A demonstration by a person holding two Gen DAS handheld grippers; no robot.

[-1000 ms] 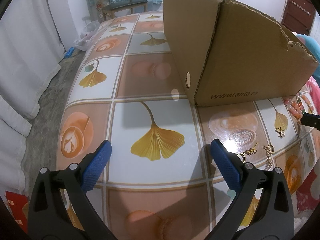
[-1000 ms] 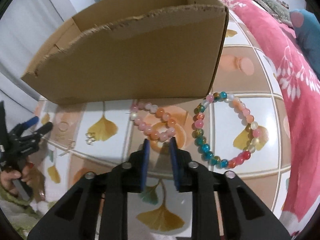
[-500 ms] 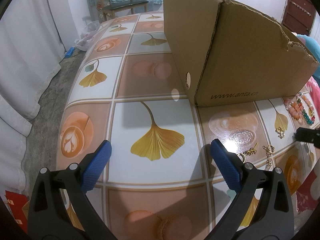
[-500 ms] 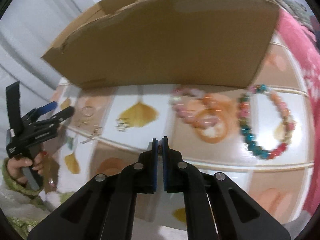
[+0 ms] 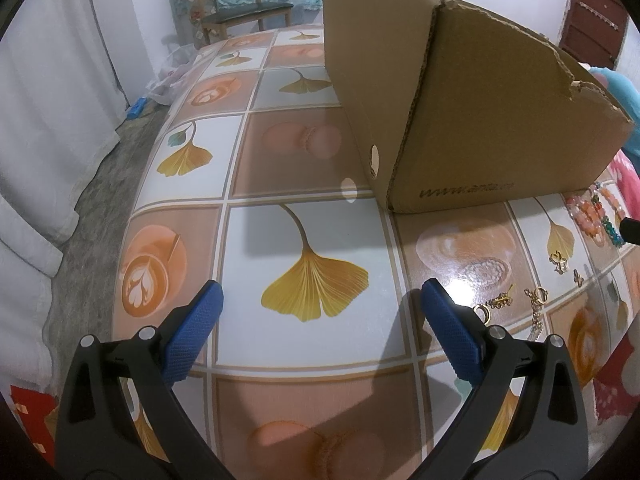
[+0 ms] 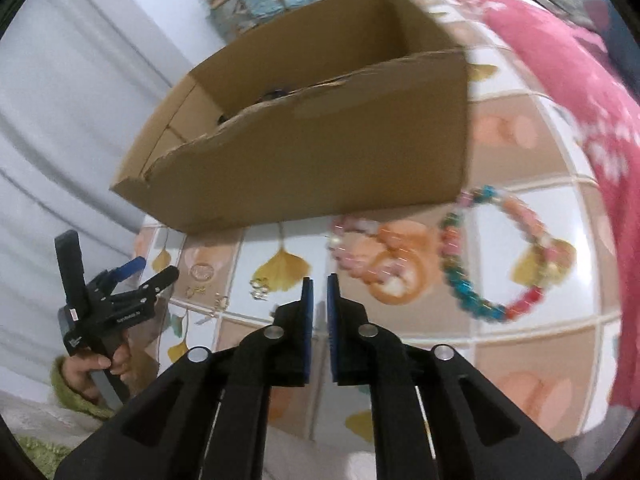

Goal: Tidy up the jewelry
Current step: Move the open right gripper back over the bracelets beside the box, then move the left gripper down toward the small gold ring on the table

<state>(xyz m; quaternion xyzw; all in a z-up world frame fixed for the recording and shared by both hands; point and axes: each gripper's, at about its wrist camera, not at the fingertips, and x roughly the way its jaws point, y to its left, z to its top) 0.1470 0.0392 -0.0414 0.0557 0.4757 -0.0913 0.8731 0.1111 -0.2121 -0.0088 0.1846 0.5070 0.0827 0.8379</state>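
Opening w/ nothing between them, right tongs (image 6: 318, 286) hover over tabletop (image 6: 532, 332); left tongs (image 5: 320, 312) apart, empty. Bracelets (image 6: 496, 256) lie by box (image 6: 320, 168). Risk: beads roll, slip from narrow pinch.

bright overhead glare; right view motion-blurred

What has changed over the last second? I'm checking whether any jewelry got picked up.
The right gripper swung left from the pink bracelet toward the small gold pieces; its jaws shut on nothing and are opening again, empty. The left gripper, box and both bracelets stayed put.
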